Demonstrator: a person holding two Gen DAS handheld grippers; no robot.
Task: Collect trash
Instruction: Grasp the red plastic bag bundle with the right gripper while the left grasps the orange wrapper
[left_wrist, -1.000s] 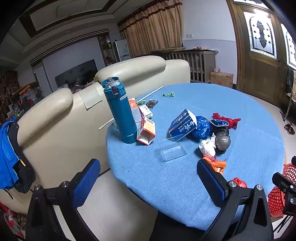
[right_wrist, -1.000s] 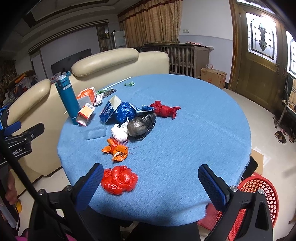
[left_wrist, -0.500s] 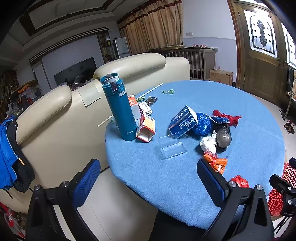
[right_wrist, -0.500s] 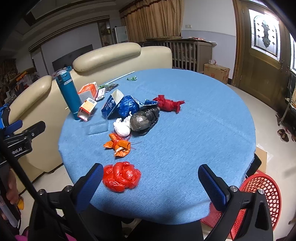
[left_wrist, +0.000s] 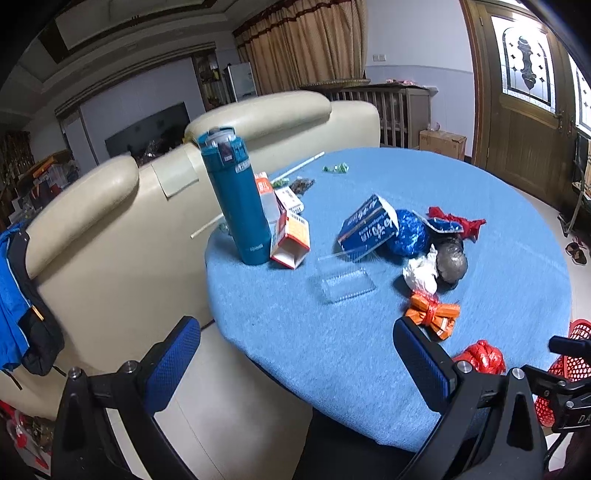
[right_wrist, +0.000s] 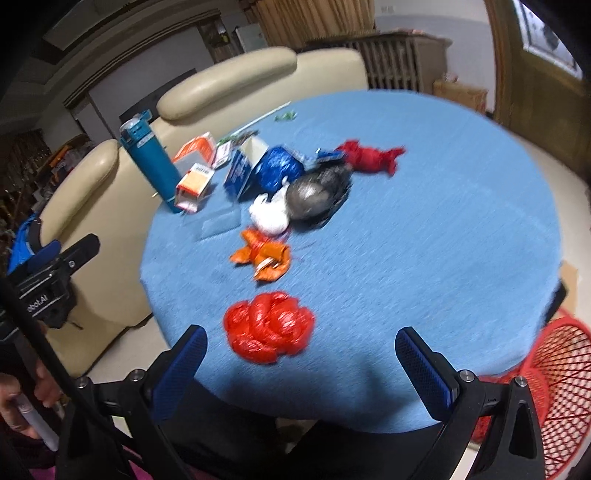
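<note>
Trash lies on a round blue table (right_wrist: 443, 229). Nearest the front edge is a crumpled red plastic bag (right_wrist: 269, 326), also in the left wrist view (left_wrist: 480, 356). Behind it lie an orange wrapper (right_wrist: 264, 254), a white wad (right_wrist: 269, 216), a dark grey bag (right_wrist: 317, 190), a blue bag (right_wrist: 277, 168), a blue carton (left_wrist: 369, 225) and a red wrapper (right_wrist: 369, 158). My right gripper (right_wrist: 299, 363) is open, just short of the red bag. My left gripper (left_wrist: 295, 354) is open and empty at the table's left edge.
A teal bottle (left_wrist: 236, 195) stands at the table's left, with orange-white boxes (left_wrist: 291, 240) and a clear plastic lid (left_wrist: 345, 284) beside it. A red mesh basket (right_wrist: 550, 387) sits on the floor at the right. Cream sofa backs (left_wrist: 110, 229) stand behind the table.
My right gripper has moved forward and down toward the red plastic bag; the view is blurred by motion. My left gripper has shifted slightly closer to the table.
</note>
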